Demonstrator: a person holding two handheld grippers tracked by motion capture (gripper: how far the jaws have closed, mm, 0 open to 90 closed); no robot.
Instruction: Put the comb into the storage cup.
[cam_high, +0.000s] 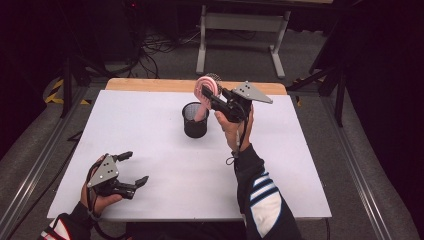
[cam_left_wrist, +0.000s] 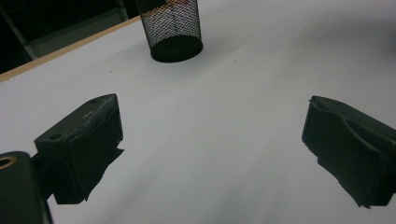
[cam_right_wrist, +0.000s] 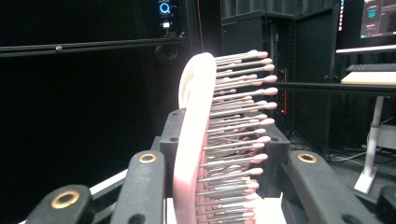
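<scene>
Near left of white table (cam_high: 165, 170): left gripper (cam_high: 134, 169), jaws spread wide, nothing between them, resting low by the near edge. Farther off, past table centre: black mesh cup (cam_high: 195, 120), standing upright. Above and just right of cup: right gripper (cam_high: 207, 93), raised, jaws clamped on pink hairbrush (cam_high: 205, 90). Brush head uppermost, handle slanting down into cup mouth. Seen along right gripper: brush back against one jaw, bristles (cam_right_wrist: 243, 130) toward the other.
</scene>
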